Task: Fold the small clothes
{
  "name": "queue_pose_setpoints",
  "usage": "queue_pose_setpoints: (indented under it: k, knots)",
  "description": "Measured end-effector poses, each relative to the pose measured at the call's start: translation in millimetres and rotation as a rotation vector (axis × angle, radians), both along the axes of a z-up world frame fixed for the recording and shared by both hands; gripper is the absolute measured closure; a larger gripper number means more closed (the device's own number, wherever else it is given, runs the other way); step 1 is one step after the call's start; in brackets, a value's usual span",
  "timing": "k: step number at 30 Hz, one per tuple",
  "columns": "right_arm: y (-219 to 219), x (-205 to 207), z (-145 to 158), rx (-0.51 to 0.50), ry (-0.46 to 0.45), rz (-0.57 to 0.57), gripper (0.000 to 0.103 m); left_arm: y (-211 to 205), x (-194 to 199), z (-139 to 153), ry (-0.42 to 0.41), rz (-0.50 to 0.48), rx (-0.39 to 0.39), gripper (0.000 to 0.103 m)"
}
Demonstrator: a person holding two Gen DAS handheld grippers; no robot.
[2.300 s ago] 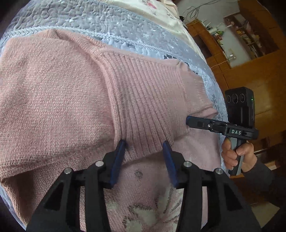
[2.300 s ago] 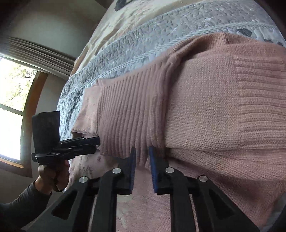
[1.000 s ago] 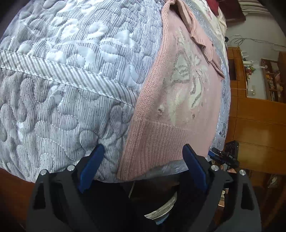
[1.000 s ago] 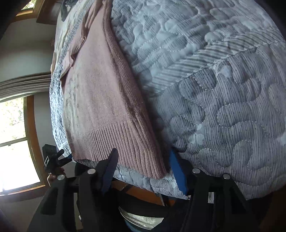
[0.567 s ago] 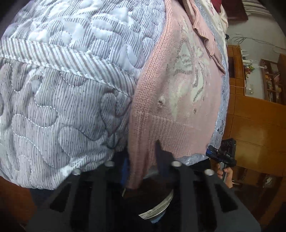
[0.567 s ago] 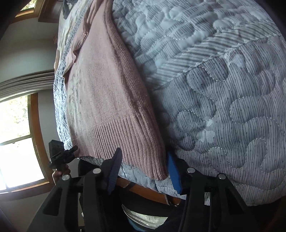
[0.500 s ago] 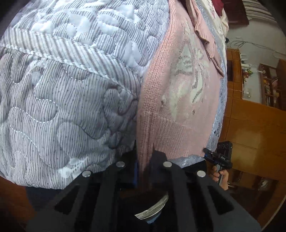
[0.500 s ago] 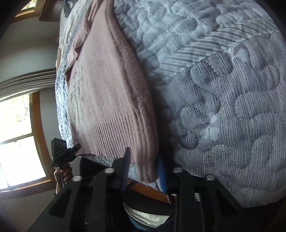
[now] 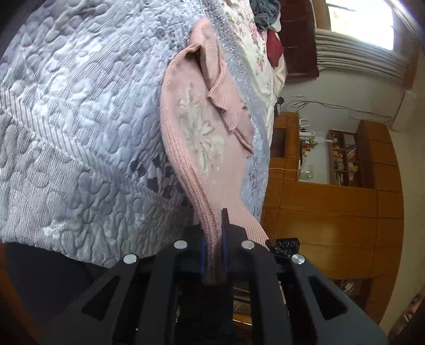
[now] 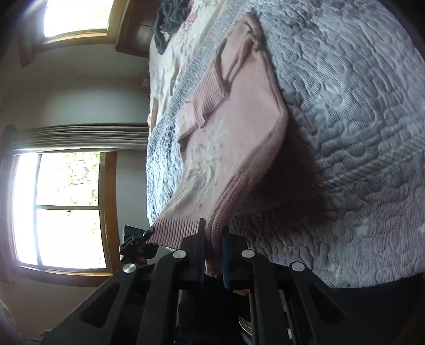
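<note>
Daylight from blown-out windows (image 10: pixel 66 207), sweater's (image 10: pixel 239 138) dark shadow on quilt (image 10: pixel 358 132), fisheye-bent edges

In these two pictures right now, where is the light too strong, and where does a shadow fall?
Right wrist view: the windows are blown out white, and the lifted pink sweater casts a dark shadow on the quilt beside it. Left wrist view: lighting is even, only the window at top right glares. Both views bend straight lines strongly toward the edges.

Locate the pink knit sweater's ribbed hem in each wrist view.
Left wrist: ribbed hem bottom centre, clamped in the left gripper.
Right wrist: hem lower centre, clamped in the right gripper.
Shared landmark: grey quilted bedspread under the sweater.
</note>
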State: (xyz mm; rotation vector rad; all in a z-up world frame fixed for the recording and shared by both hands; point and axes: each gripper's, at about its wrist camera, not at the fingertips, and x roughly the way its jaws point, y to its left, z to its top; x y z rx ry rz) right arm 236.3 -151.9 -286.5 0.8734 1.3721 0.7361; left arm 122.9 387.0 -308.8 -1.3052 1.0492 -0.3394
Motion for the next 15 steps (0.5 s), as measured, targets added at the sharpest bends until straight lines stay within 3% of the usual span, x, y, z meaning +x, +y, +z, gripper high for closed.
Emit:
queue_pose_setpoints:
  k: [7,15]
  knots:
    - [6.3,54.4,27.0,0.029,-0.049,-0.036,0.093,22.2,50.7,30.8,-0.052,0.034,-0.021,0.096]
    - [6.6,122.6,17.1,-0.01,-0.041,-0.079,0.093,46.8,131.6,22.4,-0.01,0.057,0.046,0.096]
